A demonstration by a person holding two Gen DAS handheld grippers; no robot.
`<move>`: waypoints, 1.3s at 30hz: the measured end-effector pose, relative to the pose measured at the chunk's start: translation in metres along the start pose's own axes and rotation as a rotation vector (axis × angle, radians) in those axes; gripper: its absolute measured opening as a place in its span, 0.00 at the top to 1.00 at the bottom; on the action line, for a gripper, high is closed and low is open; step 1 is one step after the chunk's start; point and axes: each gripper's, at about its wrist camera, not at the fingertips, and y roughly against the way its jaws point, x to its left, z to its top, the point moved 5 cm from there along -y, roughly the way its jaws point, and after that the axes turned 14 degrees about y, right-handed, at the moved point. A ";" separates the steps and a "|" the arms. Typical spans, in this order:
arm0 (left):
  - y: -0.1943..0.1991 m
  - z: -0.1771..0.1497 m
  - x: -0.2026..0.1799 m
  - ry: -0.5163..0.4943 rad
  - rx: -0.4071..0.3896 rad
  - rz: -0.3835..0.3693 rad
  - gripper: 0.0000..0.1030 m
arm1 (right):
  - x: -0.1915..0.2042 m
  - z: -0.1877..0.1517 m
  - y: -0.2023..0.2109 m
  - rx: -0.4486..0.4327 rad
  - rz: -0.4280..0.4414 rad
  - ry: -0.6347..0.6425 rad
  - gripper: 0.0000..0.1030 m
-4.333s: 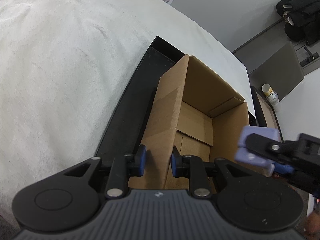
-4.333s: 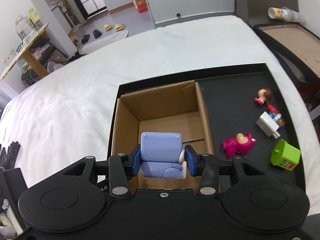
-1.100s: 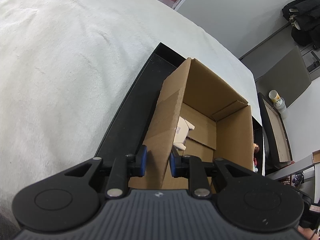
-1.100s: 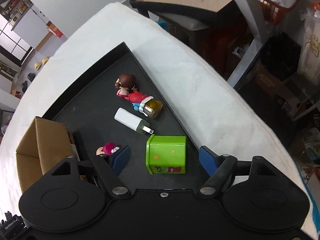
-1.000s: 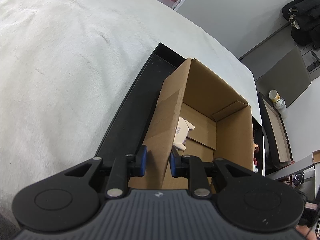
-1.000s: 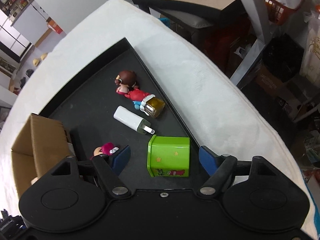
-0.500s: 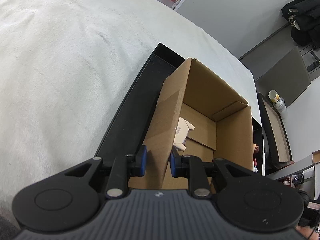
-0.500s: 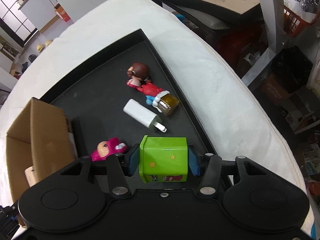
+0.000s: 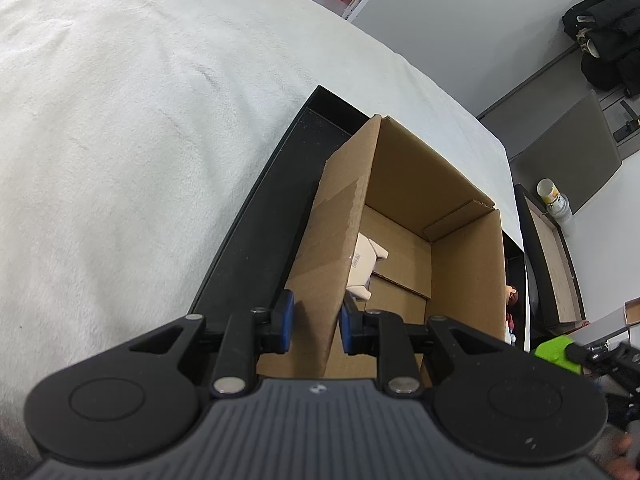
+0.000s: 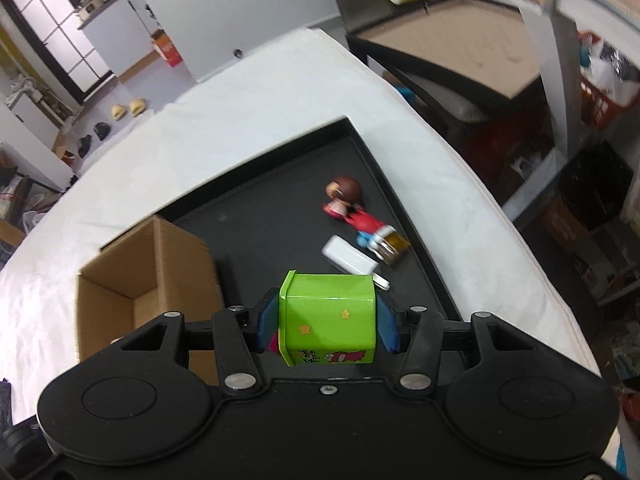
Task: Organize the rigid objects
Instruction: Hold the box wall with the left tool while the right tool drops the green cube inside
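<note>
My left gripper [image 9: 315, 325] is shut on the near left wall of the open cardboard box [image 9: 404, 216], which stands on a black tray [image 9: 256, 236]. A pale toy [image 9: 364, 264] lies inside the box. My right gripper [image 10: 328, 322] is shut on a green toy box [image 10: 330, 316] and holds it above the tray [image 10: 280, 216]; it also shows at the right edge of the left wrist view [image 9: 558, 354]. The cardboard box [image 10: 148, 272] is to its left.
On the tray lie a brown-haired doll in red [image 10: 348, 200], a white charger [image 10: 352, 260] and a small amber jar [image 10: 394, 246]. A pink toy [image 10: 274, 342] peeks out behind the green box. White bedding [image 9: 120, 120] surrounds the tray. A side table [image 10: 460, 52] stands beyond.
My right gripper closed on the green toy box and lifted it off the tray, swinging toward the cardboard box. My left gripper has stayed on the box wall.
</note>
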 end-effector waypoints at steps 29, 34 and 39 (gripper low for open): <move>0.001 -0.001 0.002 0.005 0.004 -0.016 0.79 | 0.123 0.035 0.032 -0.112 0.165 0.182 0.52; 0.001 -0.001 0.003 0.006 0.007 -0.024 0.79 | 0.146 0.032 0.016 -0.084 0.197 0.217 0.52; 0.000 0.001 0.006 0.012 0.017 -0.036 0.78 | 0.168 0.028 -0.002 -0.056 0.218 0.261 0.52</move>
